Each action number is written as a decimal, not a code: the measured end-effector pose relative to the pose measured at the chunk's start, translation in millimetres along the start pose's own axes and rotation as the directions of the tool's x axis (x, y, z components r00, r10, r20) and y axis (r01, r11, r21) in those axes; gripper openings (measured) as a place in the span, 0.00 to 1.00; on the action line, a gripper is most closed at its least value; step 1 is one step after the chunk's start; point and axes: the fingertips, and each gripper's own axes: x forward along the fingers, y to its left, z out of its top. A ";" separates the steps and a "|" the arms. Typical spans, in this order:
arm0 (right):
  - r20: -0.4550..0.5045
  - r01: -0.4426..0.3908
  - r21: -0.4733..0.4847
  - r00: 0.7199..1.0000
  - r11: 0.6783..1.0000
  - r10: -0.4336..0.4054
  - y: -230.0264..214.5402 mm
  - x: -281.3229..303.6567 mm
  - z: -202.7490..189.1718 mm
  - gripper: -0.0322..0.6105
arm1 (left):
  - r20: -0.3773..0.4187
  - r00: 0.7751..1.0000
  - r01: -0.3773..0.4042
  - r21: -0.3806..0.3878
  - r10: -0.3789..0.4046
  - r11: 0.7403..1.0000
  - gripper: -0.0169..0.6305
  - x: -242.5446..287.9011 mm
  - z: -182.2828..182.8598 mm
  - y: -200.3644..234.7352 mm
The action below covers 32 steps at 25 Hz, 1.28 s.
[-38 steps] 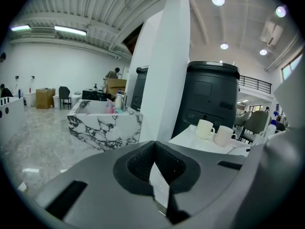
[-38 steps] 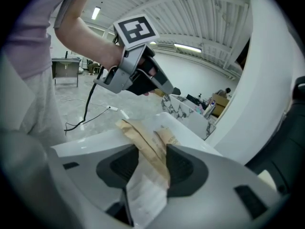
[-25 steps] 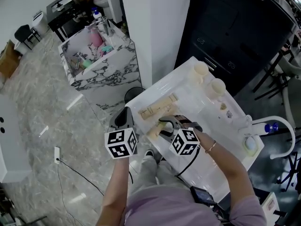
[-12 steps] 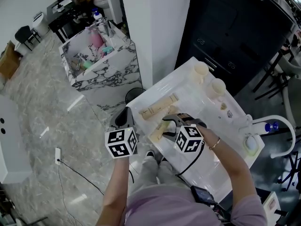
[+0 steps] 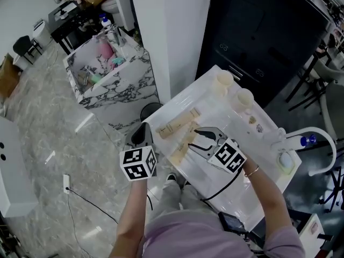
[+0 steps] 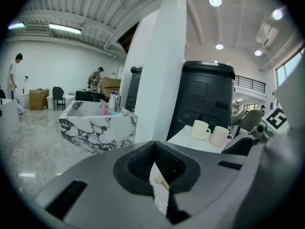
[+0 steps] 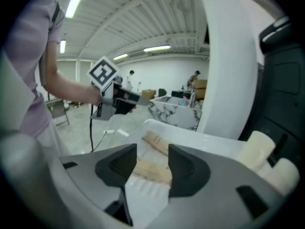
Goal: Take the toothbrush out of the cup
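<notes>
Jaws of right gripper (image 5: 195,137) spread, empty, just narrowing, left gripper's (image 6: 153,149) together, white table (image 5: 204,98), marble counter (image 5: 115,88)

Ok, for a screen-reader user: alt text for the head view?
The person's right gripper hovers above two beige packets on a white table, jaws apart, just closing, nothing between them. Two cream cups stand behind; the left gripper is shut beside the table.

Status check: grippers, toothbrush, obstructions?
Left gripper shut, at table edge. Right gripper open over beige packs, jaws just narrowed, nothing gripped. Cups show no toothbrush; nothing blocking.
</notes>
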 end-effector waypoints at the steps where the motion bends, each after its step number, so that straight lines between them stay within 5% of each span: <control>1: 0.045 0.034 0.048 0.998 0.998 -0.036 -6.1 -5.1 6.7 0.36 | 0.000 1.000 0.007 0.003 -0.007 1.000 0.03 1.2 0.5 -2.1; 9: 0.195 0.201 0.290 0.945 0.936 -0.264 -33.9 -34.0 30.5 0.23 | -0.002 0.998 0.064 0.025 -0.064 0.998 0.03 10.2 6.3 -25.5; 16: 0.225 0.315 0.467 0.861 0.826 -0.456 -49.8 -59.7 26.5 0.07 | -0.002 0.994 0.110 0.035 -0.110 0.993 0.03 13.8 7.0 -42.7; 26: 0.235 0.418 0.565 0.745 0.712 -0.624 -59.8 -93.4 27.0 0.05 | -0.004 0.986 0.167 0.061 -0.167 0.984 0.03 12.1 6.6 -64.4; 32: 0.262 0.414 0.589 0.715 0.695 -0.648 -57.6 -105.2 29.8 0.05 | -0.005 0.982 0.189 0.069 -0.189 0.980 0.03 6.8 6.8 -71.0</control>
